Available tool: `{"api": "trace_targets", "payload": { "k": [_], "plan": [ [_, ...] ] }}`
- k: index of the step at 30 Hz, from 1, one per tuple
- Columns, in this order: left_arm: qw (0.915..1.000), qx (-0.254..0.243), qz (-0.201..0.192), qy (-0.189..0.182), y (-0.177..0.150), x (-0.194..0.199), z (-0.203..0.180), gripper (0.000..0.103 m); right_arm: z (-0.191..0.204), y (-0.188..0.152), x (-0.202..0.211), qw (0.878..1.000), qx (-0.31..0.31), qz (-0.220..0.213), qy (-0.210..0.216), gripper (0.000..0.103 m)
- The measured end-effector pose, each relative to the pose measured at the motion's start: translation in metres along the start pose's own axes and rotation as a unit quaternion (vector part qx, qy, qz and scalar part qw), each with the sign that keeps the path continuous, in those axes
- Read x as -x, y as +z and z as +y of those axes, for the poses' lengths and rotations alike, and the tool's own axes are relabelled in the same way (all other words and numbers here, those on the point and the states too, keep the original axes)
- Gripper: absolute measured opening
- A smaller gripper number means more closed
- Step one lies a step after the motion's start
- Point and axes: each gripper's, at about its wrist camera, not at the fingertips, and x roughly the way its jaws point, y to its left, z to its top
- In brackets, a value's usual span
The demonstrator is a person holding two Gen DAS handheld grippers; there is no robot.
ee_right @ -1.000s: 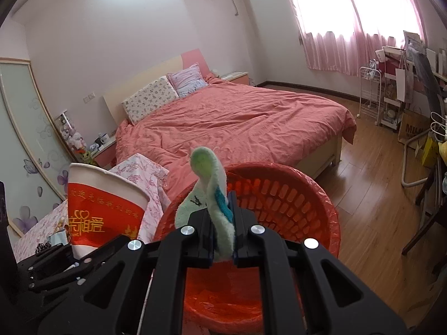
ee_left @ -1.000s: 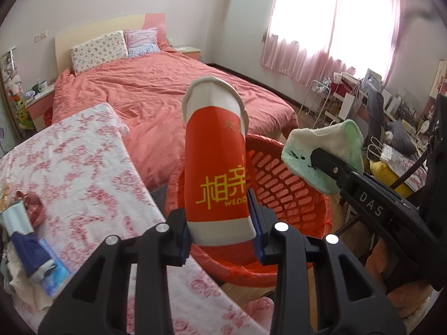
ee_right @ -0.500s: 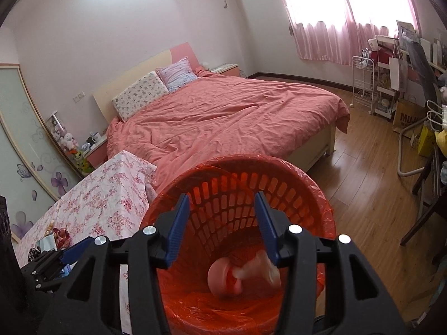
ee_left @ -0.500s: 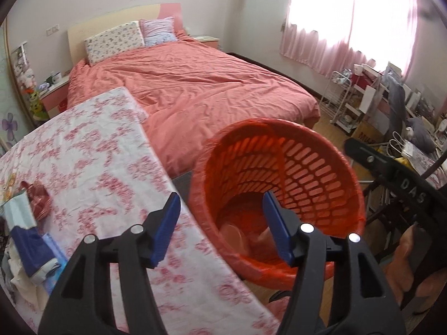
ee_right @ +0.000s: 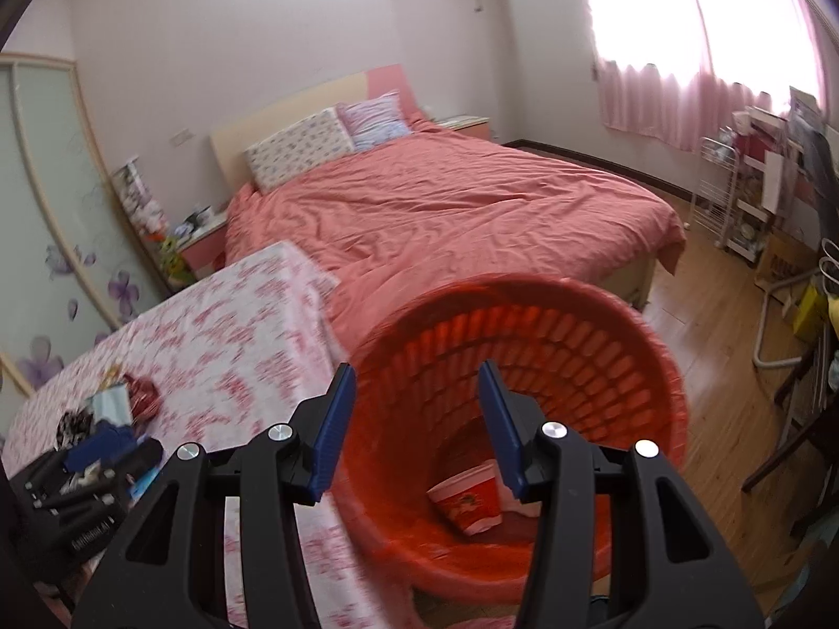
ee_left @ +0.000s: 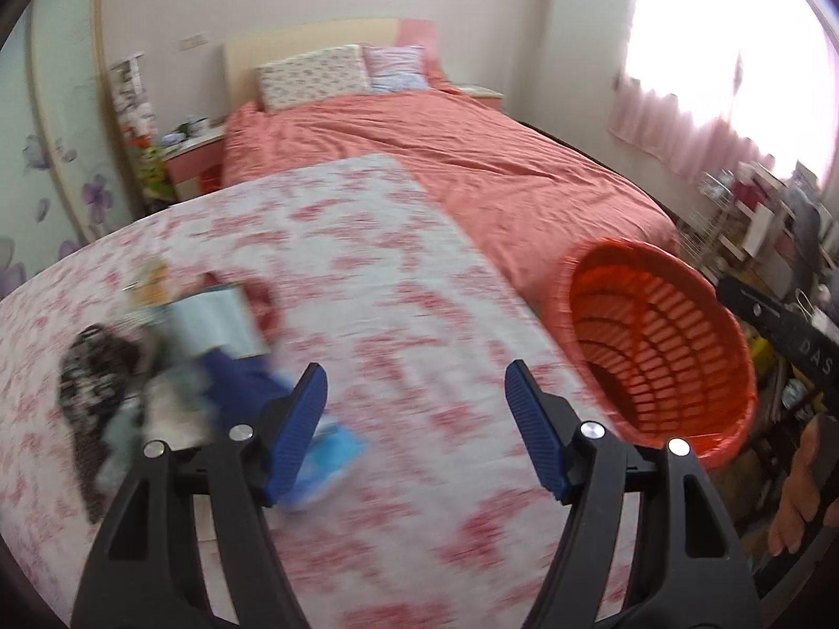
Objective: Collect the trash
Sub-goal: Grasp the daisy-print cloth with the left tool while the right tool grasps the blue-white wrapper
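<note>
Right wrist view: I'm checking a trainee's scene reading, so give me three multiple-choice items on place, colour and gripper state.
1. Where is the paper cup?
A. on the bed
B. inside the basket
C. on the table
2. What colour is the basket?
A. blue
B. orange-red
C. white
3. How is the right gripper?
A. open and empty
B. shut on the cup
C. shut on a cloth

B: the cup lies at the basket's bottom.
B: rim and walls are orange-red.
A: the jaws stand apart with nothing between.

Overexposed window (ee_right: 681, 10) glare, motion blur, fisheye-warped edges.
</note>
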Motion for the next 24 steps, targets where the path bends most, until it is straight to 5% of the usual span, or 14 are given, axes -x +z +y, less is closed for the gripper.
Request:
{"api": "trace_targets", "payload": {
  "k": [7,15,24],
  "plan": [
    [0.9959,0.060,-0.018,0.066,-0.011,0.026,0.089,0.069,0.058,-0.016,-0.009,0.998,0.047,0.030,0.036,0.049],
    [0.9800,0.145,-0.009,0.136,-0.031,0.035,0.188,0.069,0.118,-0.037,-0.022,0.991,0.089,0.061,0.080,0.049],
    [0.9796,0.160,0.000,0.121,-0.031,0.014,0.212,0.065,0.181,-0.044,-0.033,0.980,0.103,0.083,0.149,0.049]
  ]
}}
